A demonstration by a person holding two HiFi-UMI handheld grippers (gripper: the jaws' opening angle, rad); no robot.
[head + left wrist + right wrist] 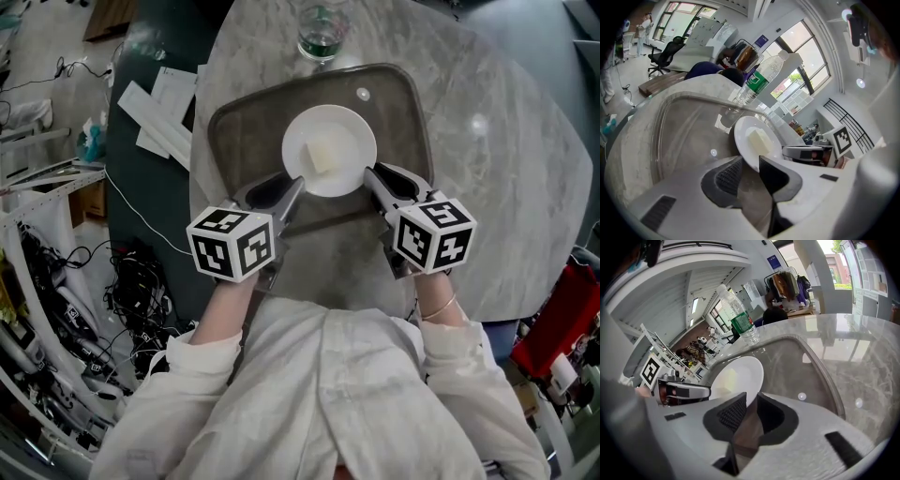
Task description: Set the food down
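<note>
A white plate (328, 150) with a pale block of food (323, 156) lies on a grey-brown tray (244, 131) on the round marble table (506, 169). My left gripper (295, 184) is at the plate's near-left rim. In the left gripper view the rim (749, 161) stands between the jaws with a small gap beside it, so this gripper (750, 165) is open. My right gripper (371, 174) is at the near-right rim. In the right gripper view its jaws (751, 402) are closed on the plate's edge (740, 373).
A clear water bottle with a green label (322, 33) stands just beyond the tray's far edge. Papers (159, 112) lie on a dark desk to the left. Cables (131, 281) cover the floor at the lower left. The table's edge runs close in front of the person.
</note>
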